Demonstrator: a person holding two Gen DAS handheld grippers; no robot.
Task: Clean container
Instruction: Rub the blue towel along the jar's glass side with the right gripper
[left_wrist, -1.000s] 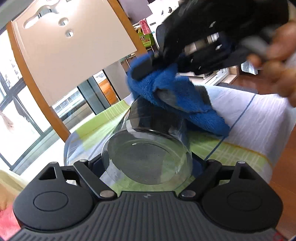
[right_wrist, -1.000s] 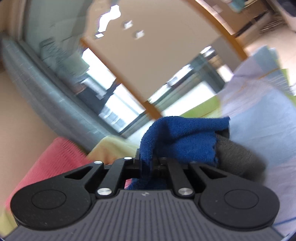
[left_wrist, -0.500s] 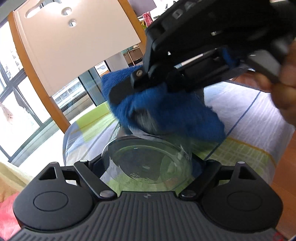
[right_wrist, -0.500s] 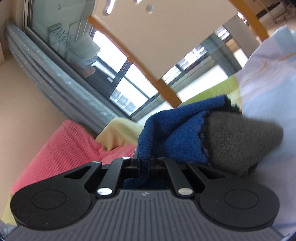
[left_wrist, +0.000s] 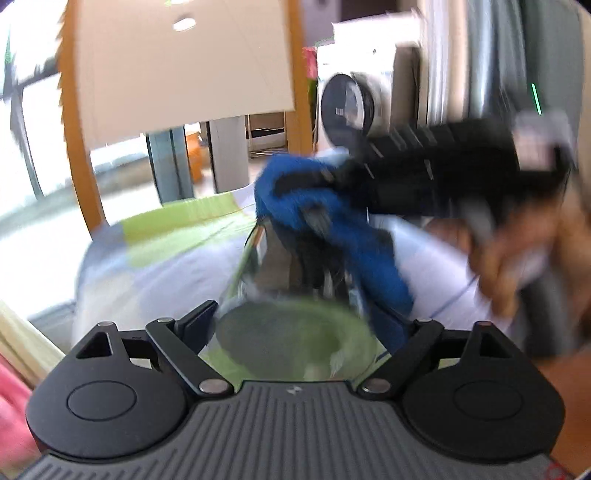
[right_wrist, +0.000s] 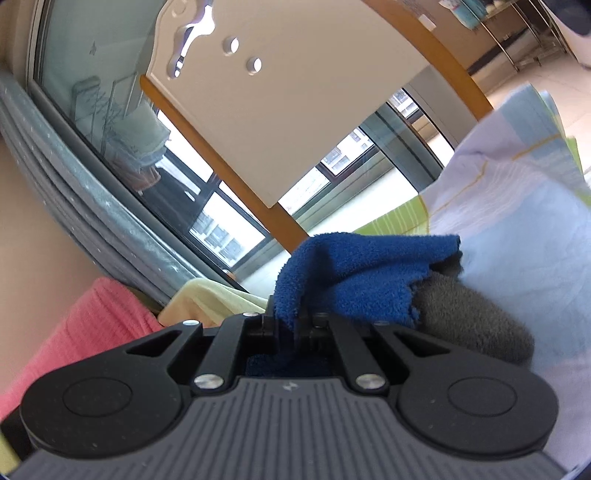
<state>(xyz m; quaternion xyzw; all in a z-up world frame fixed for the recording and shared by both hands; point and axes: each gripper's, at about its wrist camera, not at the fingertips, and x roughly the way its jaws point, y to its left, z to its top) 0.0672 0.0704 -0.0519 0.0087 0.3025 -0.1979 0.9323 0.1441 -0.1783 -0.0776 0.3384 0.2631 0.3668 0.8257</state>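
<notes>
A clear glass container (left_wrist: 291, 295) lies with its base toward the left wrist camera, and my left gripper (left_wrist: 295, 325) is shut on it. Its mouth points away. A blue and grey cloth (left_wrist: 332, 221) is stuffed into that mouth and hangs over its right rim. My right gripper (left_wrist: 314, 181) comes in from the right, blurred, held by a hand (left_wrist: 509, 258). In the right wrist view my right gripper (right_wrist: 288, 317) is shut on the blue cloth (right_wrist: 354, 273), whose grey side (right_wrist: 469, 317) bulges to the right. The glass does not show there.
A checked green, white and blue tablecloth (left_wrist: 177, 236) covers the table below. A chair with a cream back and orange wooden frame (left_wrist: 184, 66) stands behind it. A washing machine (left_wrist: 351, 103) is at the back right. Pink and yellow fabric (right_wrist: 103, 314) lies at the left.
The left gripper has swung the glass so the view turns right toward the washing machine. The right gripper has dropped from above the glass to its right side, the cloth still at the mouth.
</notes>
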